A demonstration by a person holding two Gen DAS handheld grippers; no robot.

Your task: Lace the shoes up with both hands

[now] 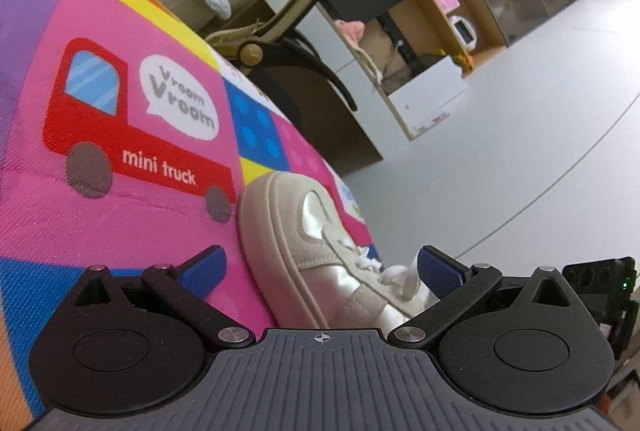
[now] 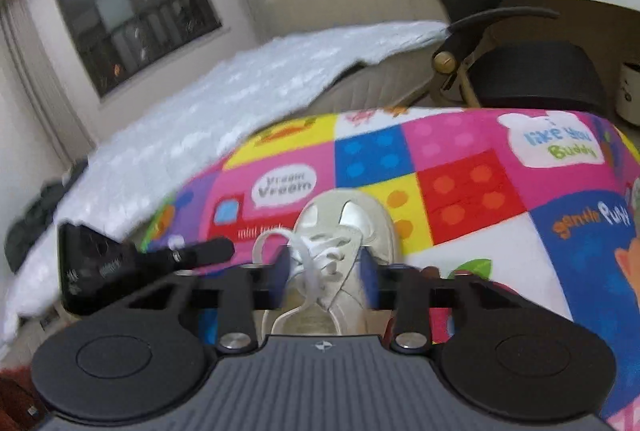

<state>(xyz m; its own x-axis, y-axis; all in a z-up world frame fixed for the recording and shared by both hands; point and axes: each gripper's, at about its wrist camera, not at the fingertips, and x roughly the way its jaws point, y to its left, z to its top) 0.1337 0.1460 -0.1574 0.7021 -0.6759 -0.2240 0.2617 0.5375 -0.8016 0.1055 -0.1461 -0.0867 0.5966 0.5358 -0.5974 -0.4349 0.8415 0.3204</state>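
Observation:
A beige and silver sneaker with white laces lies on a colourful play mat. My left gripper is open, its blue pads either side of the shoe's side, the right pad close by the lace. In the right wrist view the sneaker points away, with the laces loosely looped. My right gripper is open with its pads straddling the lace area. The left gripper shows at the left of that view.
The mat shows trucks and blocks. A bed with a white cover lies behind it. A dark chair and a desk stand at the back right. Shelves and grey floor lie beyond the mat.

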